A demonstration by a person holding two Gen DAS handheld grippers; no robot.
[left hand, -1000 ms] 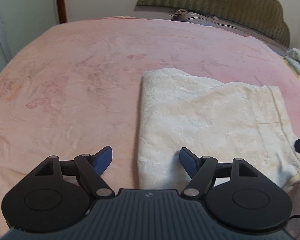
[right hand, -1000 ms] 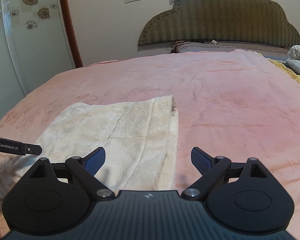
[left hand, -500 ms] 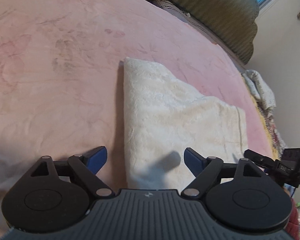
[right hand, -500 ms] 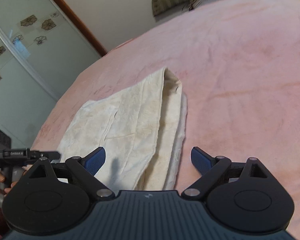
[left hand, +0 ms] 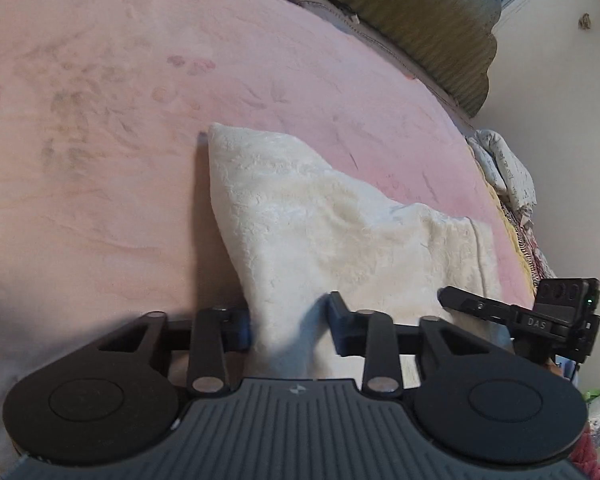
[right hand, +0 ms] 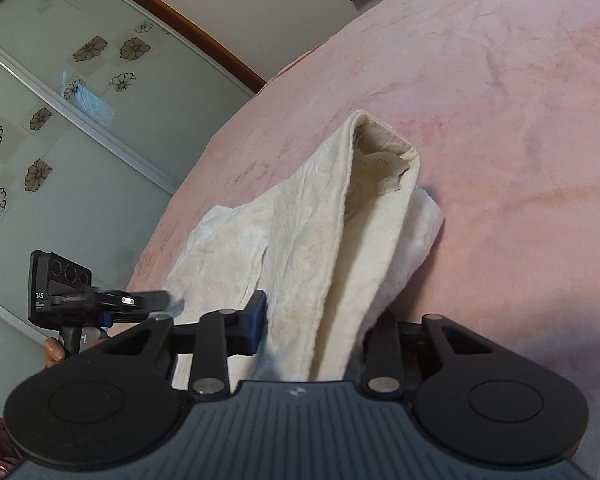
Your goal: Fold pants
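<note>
Pants [left hand: 340,240], cream and textured, are spread folded on the pink bedspread [left hand: 100,160], filling the lower middle of both views. The left tongs [left hand: 288,324] have just been closing and are pinched on the near edge of the fabric, which is bunched between the blue pads. The right tongs [right hand: 312,332] have likewise just been closing and are clamped on the layered waistband end, raised in a ridge. A headboard [left hand: 420,12] is seen at upper right in the left view.
</note>
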